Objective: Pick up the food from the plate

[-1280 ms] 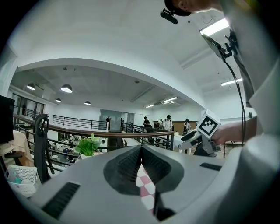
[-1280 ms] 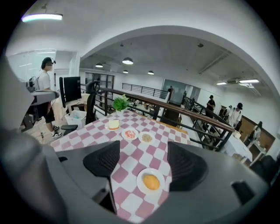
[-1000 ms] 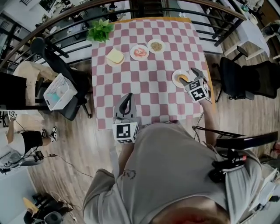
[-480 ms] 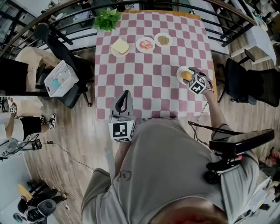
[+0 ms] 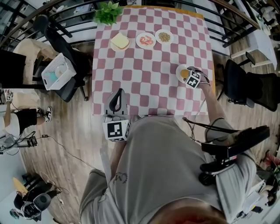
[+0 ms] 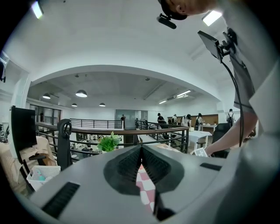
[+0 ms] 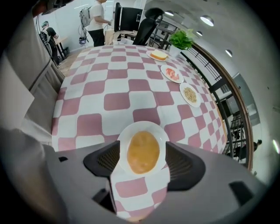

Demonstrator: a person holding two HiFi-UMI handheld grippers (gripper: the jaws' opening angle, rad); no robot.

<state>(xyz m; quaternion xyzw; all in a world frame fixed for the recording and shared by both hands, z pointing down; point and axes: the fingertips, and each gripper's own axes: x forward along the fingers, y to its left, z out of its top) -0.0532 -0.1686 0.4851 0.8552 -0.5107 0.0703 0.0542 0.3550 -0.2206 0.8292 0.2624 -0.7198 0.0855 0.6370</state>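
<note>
Right tongs (image 7: 142, 159): jaws wide apart, flanking the plate (image 7: 161, 133), gripping nothing.
Food (image 7: 143, 152): yellow oval on that plate, near the tabletop's (image 5: 148, 74) right edge.
Left tongs (image 6: 141, 164): jaws together, empty, at the near edge.
Open checked cloth mid-table.
Three dishes (image 5: 145, 40) and a plant (image 5: 107, 12) along the far edge.
Chair (image 5: 245, 85) beyond the right edge.

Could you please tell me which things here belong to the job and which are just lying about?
For the job: right gripper, open over the yellow food; its white plate.
Just lying about: left gripper, shut; bread slice; plate of red slices; plate of grains; potted plant.
</note>
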